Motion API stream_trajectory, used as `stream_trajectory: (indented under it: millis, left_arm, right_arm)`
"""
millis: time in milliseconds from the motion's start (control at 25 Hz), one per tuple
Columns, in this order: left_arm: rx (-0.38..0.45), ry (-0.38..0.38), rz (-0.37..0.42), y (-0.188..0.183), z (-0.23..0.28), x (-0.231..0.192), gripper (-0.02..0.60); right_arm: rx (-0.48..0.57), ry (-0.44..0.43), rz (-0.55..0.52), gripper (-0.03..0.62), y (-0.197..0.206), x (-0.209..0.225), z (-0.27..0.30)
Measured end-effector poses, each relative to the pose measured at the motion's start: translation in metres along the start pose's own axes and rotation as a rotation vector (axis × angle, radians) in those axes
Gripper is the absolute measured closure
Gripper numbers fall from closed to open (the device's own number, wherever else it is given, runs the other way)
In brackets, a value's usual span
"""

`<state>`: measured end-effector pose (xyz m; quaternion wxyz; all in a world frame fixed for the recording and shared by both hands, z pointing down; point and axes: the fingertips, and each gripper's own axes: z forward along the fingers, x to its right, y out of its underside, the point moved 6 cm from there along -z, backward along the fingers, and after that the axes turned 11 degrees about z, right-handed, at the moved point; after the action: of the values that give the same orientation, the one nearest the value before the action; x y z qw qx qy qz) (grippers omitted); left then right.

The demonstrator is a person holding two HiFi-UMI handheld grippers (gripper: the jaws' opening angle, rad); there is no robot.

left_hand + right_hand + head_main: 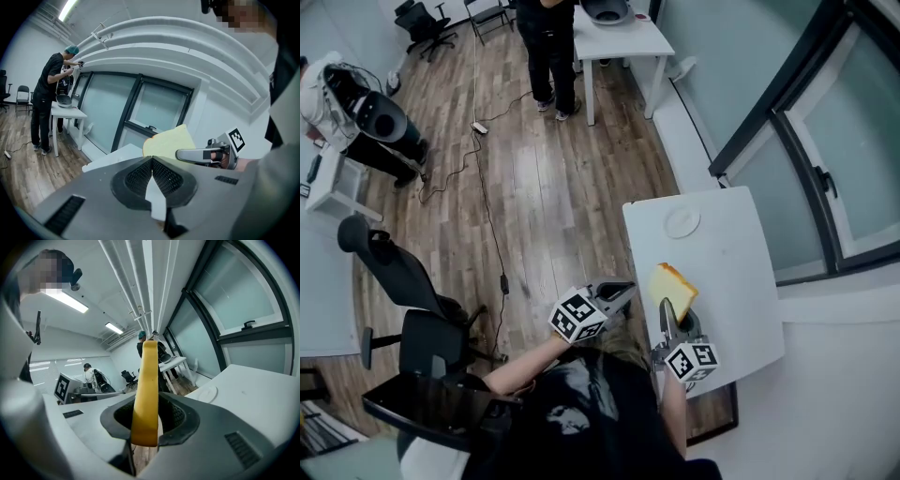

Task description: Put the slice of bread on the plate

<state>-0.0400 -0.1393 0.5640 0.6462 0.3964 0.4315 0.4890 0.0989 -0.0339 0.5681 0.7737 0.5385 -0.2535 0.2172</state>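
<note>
The slice of bread [673, 285] is yellow with a browner crust and stands on edge over the near part of the white table [741, 281]. My right gripper [667, 309] is shut on its lower end. In the right gripper view the bread [146, 394] rises edge-on between the jaws. The small white plate [682, 222] lies at the table's far end, apart from the bread, and shows as the plate [206, 393] beyond it. My left gripper [623, 291] hovers left of the table edge, shut [152, 174] with nothing in it. From there the bread [168, 142] is ahead.
A window wall [825, 159] runs along the table's right side. Wooden floor with a cable [492, 234] lies to the left. A black office chair [412, 300] stands near left. A person [549, 56] stands at another white table [619, 42] far ahead.
</note>
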Motion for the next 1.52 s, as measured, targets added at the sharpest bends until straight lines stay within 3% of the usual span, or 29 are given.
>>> stream_trajectory:
  millis: [240, 480, 880, 1040, 1240, 1400, 1520]
  left_arm:
    - [-0.024, 0.012, 0.029, -0.006, 0.041, -0.047, 0.577]
    - [-0.072, -0.008, -0.006, -0.009, 0.091, -0.082, 0.577]
    - [-0.174, 0.071, -0.066, 0.013, 0.158, -0.113, 0.577]
    - [-0.193, 0.096, -0.075, 0.019, 0.17, -0.129, 0.577]
    - [-0.188, 0.092, -0.112, 0.022, 0.181, -0.146, 0.577]
    - [-0.173, 0.077, -0.134, 0.02, 0.178, -0.155, 0.577]
    - [-0.179, 0.063, -0.152, 0.025, 0.171, -0.16, 0.577]
  right_arm:
    - [-0.01, 0.007, -0.002, 0.497, -0.033, 0.038, 0.04]
    - [-0.053, -0.027, -0.059, 0.497, -0.057, 0.068, 0.075]
    - [-0.163, 0.145, -0.231, 0.497, -0.077, 0.151, 0.12]
    - [-0.25, 0.231, -0.375, 0.497, -0.077, 0.185, 0.161]
    - [-0.419, 0.416, -0.554, 0.497, -0.068, 0.24, 0.228]
    - [-0.498, 0.519, -0.861, 0.497, -0.073, 0.258, 0.271]
    - [-0.595, 0.551, -1.133, 0.497, -0.062, 0.273, 0.296]
